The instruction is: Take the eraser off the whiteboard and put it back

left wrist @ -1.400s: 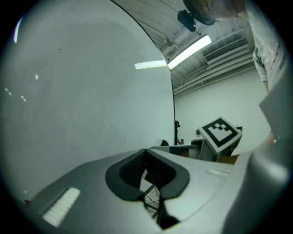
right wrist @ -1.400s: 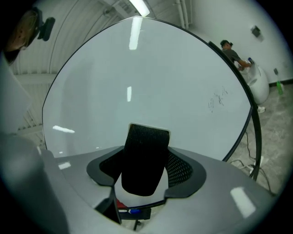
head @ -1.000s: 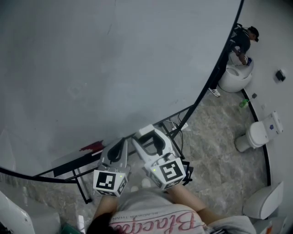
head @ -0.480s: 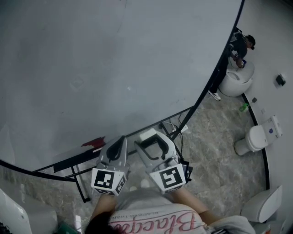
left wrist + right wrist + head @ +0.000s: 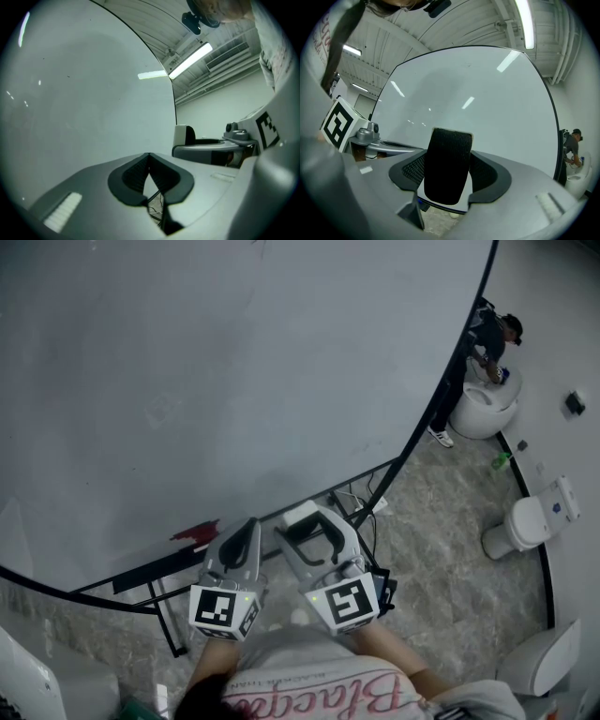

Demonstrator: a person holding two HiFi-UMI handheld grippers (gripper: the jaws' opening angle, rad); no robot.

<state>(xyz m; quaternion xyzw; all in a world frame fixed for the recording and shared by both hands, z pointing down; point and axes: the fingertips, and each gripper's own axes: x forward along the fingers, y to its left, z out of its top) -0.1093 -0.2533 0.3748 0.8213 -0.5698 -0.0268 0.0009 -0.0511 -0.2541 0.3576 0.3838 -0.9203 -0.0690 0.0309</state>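
Here, a big whiteboard (image 5: 234,381) with a thin black frame fills most of the head view, wiped clean apart from faint smudges. It stands on a black metal stand (image 5: 173,638) over a floor (image 5: 431,521) of gray mottled stone. Along its lower ledge lies a small red thing (image 5: 192,533), too blurred to name. Cables (image 5: 361,498) trail beneath the board's right corner. In the gripper views a ribbed ceiling with strip lights (image 5: 190,58) runs overhead.

The right gripper (image 5: 447,159) is clamped on the eraser (image 5: 302,515), which stands upright between its pads with the black felt facing the camera. The eraser is off the board, held in front of its lower edge; no view shows how close it is to the board. The left gripper (image 5: 149,157) sits just beside it with its jaws pressed together on nothing.

Compared with a second ago, both grippers sit in much the same place and the eraser is still in the right one. That gripper has rolled a little, so its marker cube faces slightly differently.

There is one whiteboard, one eraser and two grippers. There is one other person (image 5: 492,334), in the far corner, bent over a white fixture (image 5: 478,413). That fixture is one of three white rounded fixtures on the floor along the right wall, with one small green item (image 5: 500,458) among them.
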